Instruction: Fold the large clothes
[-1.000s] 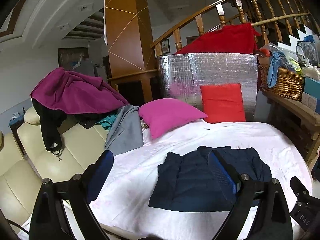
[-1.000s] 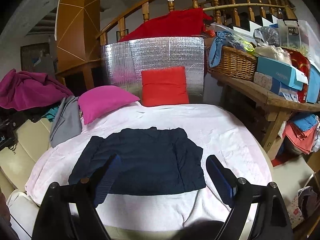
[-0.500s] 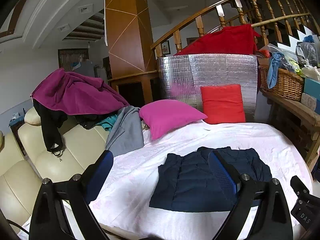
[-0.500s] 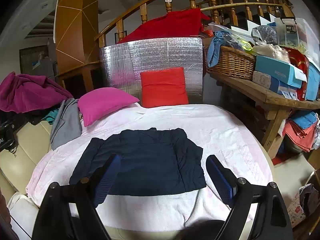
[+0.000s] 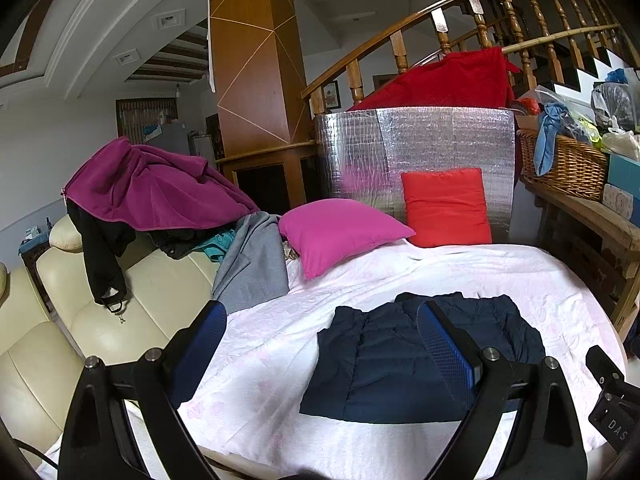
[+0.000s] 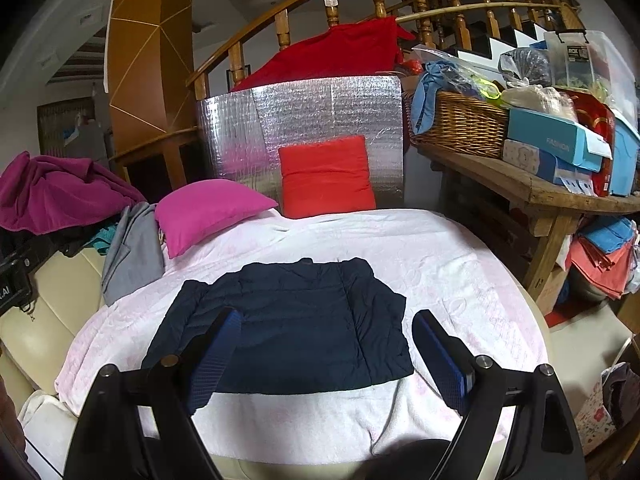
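A dark navy quilted jacket [image 5: 384, 360] lies flat, folded into a rough rectangle, on a pale pink-white cover [image 5: 264, 356]. It also shows in the right wrist view [image 6: 304, 320]. My left gripper [image 5: 320, 344] is open and empty, held above the front left of the jacket. My right gripper [image 6: 326, 348] is open and empty, held above the jacket's front edge. Neither touches the cloth.
A magenta pillow [image 5: 340, 232] and a red pillow [image 5: 446, 206] sit at the back against a silver foil panel [image 6: 304, 136]. A grey garment [image 5: 252, 264] and a purple garment [image 5: 152, 188] hang over a cream sofa [image 5: 104, 320]. A wooden bench [image 6: 520, 184] with a wicker basket [image 6: 456, 120] stands right.
Both views have drifted very slightly. The jacket has not moved and both grippers stay open.
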Action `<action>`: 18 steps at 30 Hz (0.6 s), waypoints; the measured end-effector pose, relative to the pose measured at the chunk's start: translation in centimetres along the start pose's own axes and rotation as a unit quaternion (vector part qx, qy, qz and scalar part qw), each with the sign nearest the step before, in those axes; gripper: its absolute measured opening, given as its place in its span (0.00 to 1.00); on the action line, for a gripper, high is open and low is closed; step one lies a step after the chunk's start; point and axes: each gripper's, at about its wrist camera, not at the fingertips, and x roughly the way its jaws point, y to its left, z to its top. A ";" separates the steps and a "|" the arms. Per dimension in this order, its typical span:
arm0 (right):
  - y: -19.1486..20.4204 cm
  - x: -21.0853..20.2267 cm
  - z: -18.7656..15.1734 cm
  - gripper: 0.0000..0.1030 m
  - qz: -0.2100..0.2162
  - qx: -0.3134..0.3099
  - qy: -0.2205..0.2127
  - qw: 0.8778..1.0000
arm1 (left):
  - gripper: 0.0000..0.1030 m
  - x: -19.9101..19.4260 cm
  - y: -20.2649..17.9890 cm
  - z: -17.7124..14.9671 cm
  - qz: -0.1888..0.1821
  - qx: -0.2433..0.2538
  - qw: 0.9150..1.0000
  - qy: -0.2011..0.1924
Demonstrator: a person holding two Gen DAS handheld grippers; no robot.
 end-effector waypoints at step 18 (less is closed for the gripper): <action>0.4 -0.2 -0.1 0.87 -0.004 0.000 -0.002 1.000 | 0.93 0.1 0.4 -0.1 0.000 -0.003 1.000 -0.003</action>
